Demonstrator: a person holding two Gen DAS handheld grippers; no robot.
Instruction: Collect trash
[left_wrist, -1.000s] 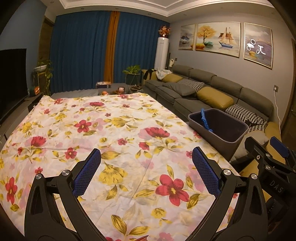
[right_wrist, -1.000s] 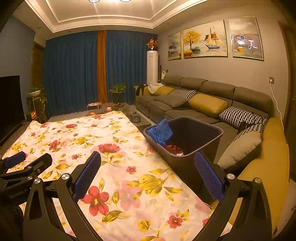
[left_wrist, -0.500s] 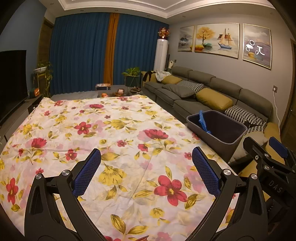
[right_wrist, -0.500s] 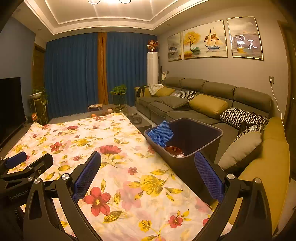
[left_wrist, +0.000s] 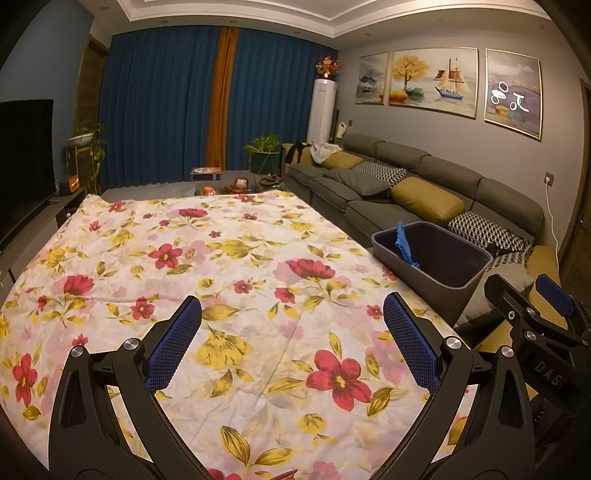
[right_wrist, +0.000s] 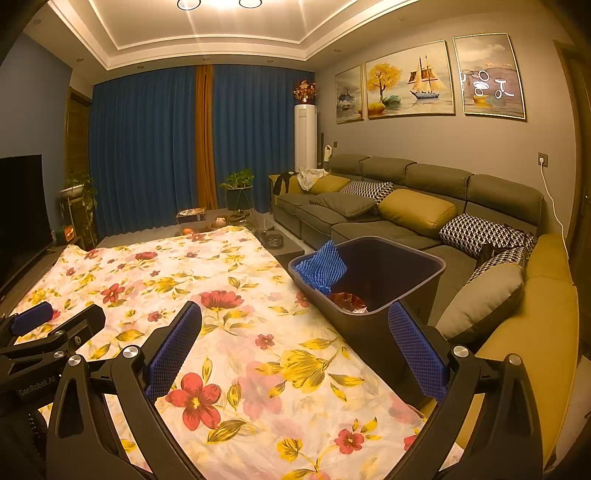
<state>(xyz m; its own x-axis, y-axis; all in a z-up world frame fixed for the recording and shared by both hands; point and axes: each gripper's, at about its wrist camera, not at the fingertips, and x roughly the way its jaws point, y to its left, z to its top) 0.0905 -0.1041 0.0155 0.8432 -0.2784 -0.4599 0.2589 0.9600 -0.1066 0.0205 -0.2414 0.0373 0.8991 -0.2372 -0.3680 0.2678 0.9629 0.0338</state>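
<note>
— Trash first: where is it?
— Your blue bumpy foam piece (right_wrist: 320, 268) and red shiny wrapper (right_wrist: 349, 301) lie in the dark plastic bin (right_wrist: 413, 314), beside the flowery cloth (right_wrist: 229, 314).
— And your grippers?
— Your left gripper (left_wrist: 291, 343) and right gripper (right_wrist: 295, 350) both hang over the cloth, fingers wide apart, holding nothing.

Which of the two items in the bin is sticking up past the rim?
The blue mesh foam piece against the bin's left wall; the red wrapper lies low inside.

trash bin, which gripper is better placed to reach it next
Right, likely. The right gripper hangs open with the trash bin just ahead of its right finger; the left gripper faces bare floral cloth.
</note>
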